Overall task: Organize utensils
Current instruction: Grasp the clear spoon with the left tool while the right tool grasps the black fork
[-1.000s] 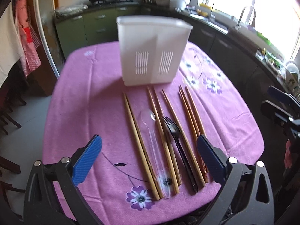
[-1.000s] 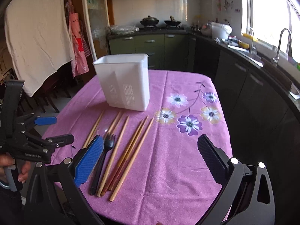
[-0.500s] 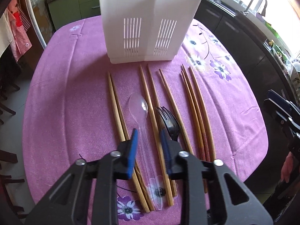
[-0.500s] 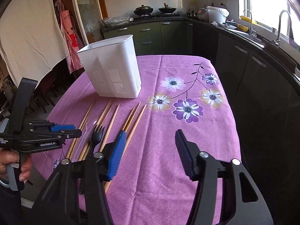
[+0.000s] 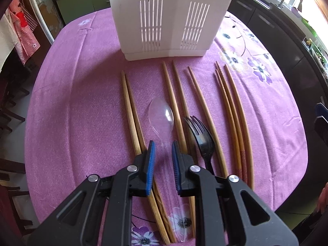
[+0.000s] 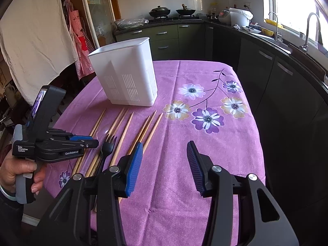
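A white slotted utensil holder (image 5: 170,18) stands at the far side of the purple tablecloth; it also shows in the right wrist view (image 6: 127,82). In front of it lie several wooden chopsticks (image 5: 131,112), a clear plastic spoon (image 5: 162,114) and a black plastic fork (image 5: 202,137). My left gripper (image 5: 163,149) hovers low, its jaws narrowed to a small gap on either side of the spoon's clear handle, not touching it. It also shows in the right wrist view (image 6: 86,140). My right gripper (image 6: 164,153) is open and empty above the cloth, right of the chopsticks (image 6: 149,127).
The table's right and near edges drop off to a dark floor (image 6: 287,143). Dark kitchen cabinets (image 6: 276,65) and a sink run along the right. Wooden chairs (image 5: 10,106) and hanging cloths (image 6: 34,47) stand at the left.
My left gripper has moved forward and down over the spoon handle and its jaws have narrowed from wide open to a small gap. My right gripper has closed partway and moved slightly forward.
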`<control>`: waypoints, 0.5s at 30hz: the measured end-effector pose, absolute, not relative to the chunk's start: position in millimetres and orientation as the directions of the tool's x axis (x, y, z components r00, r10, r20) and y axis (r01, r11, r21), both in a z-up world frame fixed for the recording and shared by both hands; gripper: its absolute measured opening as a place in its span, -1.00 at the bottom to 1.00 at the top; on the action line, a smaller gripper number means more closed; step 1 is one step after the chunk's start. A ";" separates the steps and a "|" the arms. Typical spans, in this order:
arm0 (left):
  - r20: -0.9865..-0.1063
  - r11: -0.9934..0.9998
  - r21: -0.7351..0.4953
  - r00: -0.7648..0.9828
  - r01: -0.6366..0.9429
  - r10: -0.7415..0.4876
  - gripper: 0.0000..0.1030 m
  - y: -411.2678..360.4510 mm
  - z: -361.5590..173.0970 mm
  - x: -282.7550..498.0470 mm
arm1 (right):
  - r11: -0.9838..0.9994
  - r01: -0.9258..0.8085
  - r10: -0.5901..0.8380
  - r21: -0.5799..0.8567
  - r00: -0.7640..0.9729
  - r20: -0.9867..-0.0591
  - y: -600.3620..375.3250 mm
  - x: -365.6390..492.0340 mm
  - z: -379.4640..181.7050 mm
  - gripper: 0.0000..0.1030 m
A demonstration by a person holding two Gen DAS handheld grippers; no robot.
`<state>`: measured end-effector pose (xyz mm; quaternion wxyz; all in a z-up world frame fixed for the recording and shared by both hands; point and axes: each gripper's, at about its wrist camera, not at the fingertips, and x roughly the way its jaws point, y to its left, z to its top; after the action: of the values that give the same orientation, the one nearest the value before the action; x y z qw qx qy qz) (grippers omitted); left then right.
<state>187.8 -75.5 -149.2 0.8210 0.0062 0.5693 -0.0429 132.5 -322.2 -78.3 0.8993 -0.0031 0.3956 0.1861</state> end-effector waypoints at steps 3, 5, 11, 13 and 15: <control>-0.938 0.996 -0.033 0.342 0.081 -0.059 -0.72 -78.6 -152.1 190.1 | 0.929 -0.342 0.335 0.141 0.616 -0.713 -320.8 131.7 -79.2 -0.11; -0.936 0.996 -0.019 0.348 0.084 -0.048 -0.74 -80.9 -153.6 190.3 | 0.928 -0.343 0.338 0.144 0.615 -0.713 -320.9 131.6 -79.6 -0.11; -0.927 0.997 -0.010 0.373 0.080 -0.039 -0.81 -83.1 -153.0 189.8 | 0.927 -0.347 0.338 0.142 0.610 -0.717 -319.0 131.6 -80.1 -0.11; -0.925 0.997 -0.023 0.378 0.076 -0.050 -0.84 -80.9 -151.5 189.5 | 0.926 -0.351 0.337 0.138 0.607 -0.720 -317.5 131.5 -80.5 -0.11; -0.916 0.997 -0.033 0.396 0.076 -0.060 -0.84 -78.9 -146.1 186.5 | 0.922 -0.362 0.342 0.137 0.597 -0.726 -313.5 131.7 -81.3 -0.11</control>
<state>186.5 -78.9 -146.1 0.8353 0.0073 0.5482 -0.0408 131.7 -313.5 -81.3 0.8934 -0.0125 0.4037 0.1969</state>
